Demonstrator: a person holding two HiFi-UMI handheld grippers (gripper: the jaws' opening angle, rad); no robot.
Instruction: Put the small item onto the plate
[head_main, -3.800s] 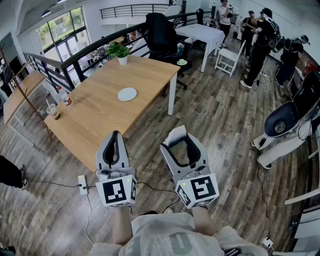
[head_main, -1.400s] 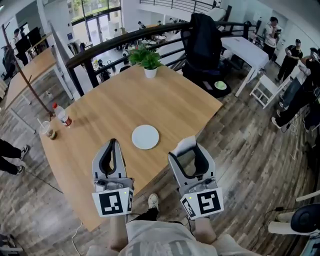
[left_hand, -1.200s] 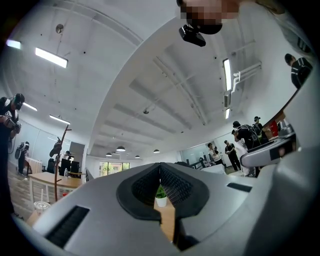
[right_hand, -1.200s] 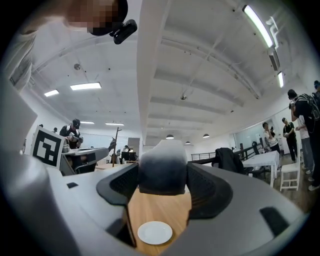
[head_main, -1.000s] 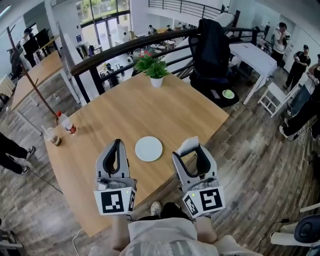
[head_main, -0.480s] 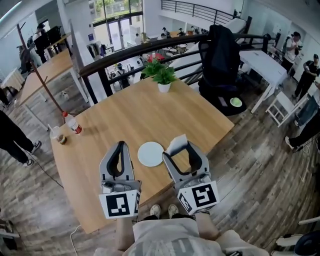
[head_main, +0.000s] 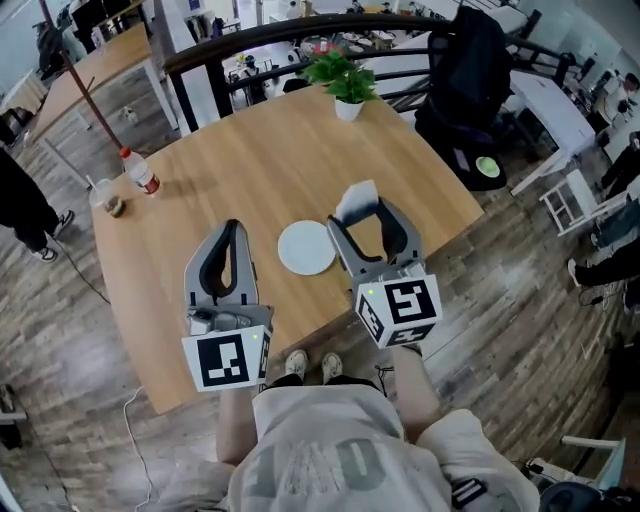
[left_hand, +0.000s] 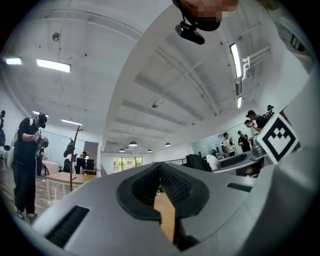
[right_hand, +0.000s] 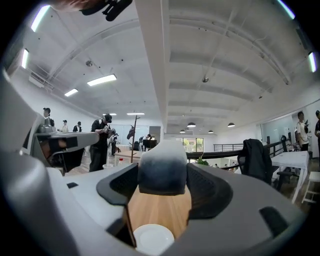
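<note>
squarely between the right tongs (head_main: 362, 213), small item (right_hand: 162, 167), near plate (head_main: 305, 248)

Wooden table (head_main: 230, 150): potted plant (head_main: 345, 78) at far edge, bottle (head_main: 138, 172) just beside cup (head_main: 106, 196) at left corner. Black chair (head_main: 470, 75) beyond.

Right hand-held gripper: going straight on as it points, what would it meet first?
Probably the potted plant at the table's far edge, depth unclear; the plate lies off that line.

1. Bright, even daylight lay on the table (head_main: 250, 150), and the shadows were soft.
2. Ceiling strip lights (left_hand: 52, 65) glared mildly.
3. Fisheye bending curved the edges and left the corners dark. The left gripper (left_hand: 160, 172) was blurred close up.
</note>
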